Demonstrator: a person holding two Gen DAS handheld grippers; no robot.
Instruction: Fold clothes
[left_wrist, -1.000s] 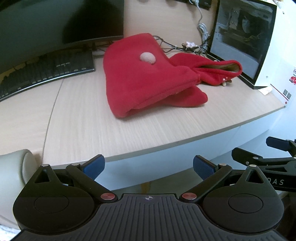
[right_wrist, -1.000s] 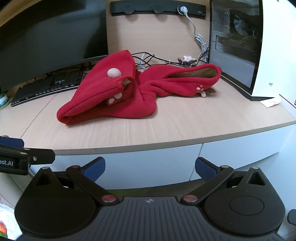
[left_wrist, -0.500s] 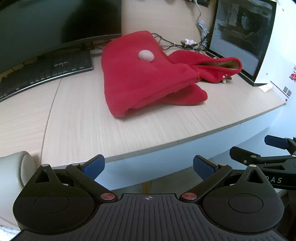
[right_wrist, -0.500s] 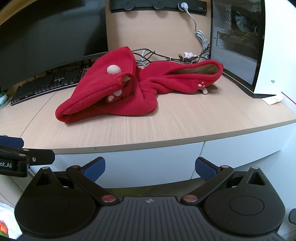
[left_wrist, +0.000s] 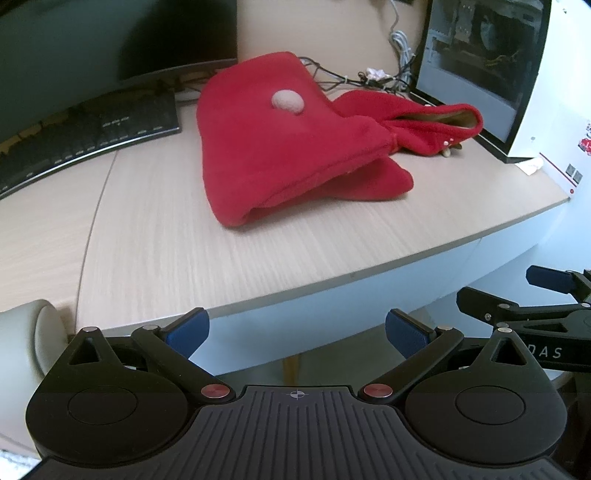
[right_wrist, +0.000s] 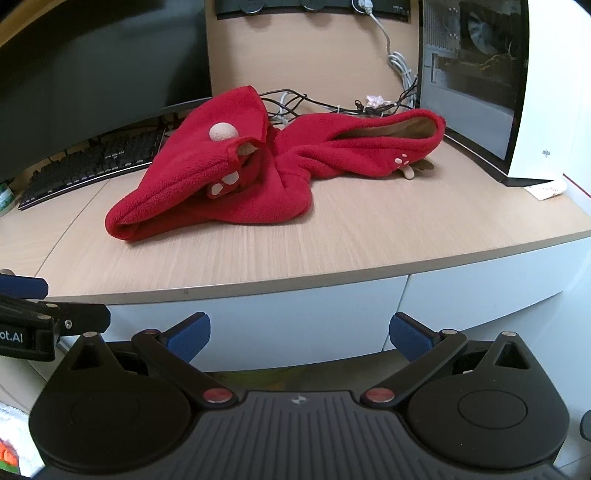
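Both wrist cameras sit low, just off the counter's front edge, facing its back edge; the left view looks from the left end, the right view from nearer the middle. Both share the red garment, keyboard and computer case

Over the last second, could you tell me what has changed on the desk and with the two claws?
Both claws have eased slightly closer to the desk: the red garment now looks a little larger in each wrist view. The left claw and right claw remain open and empty, short of the desk edge. The garment lies crumpled as before, untouched.
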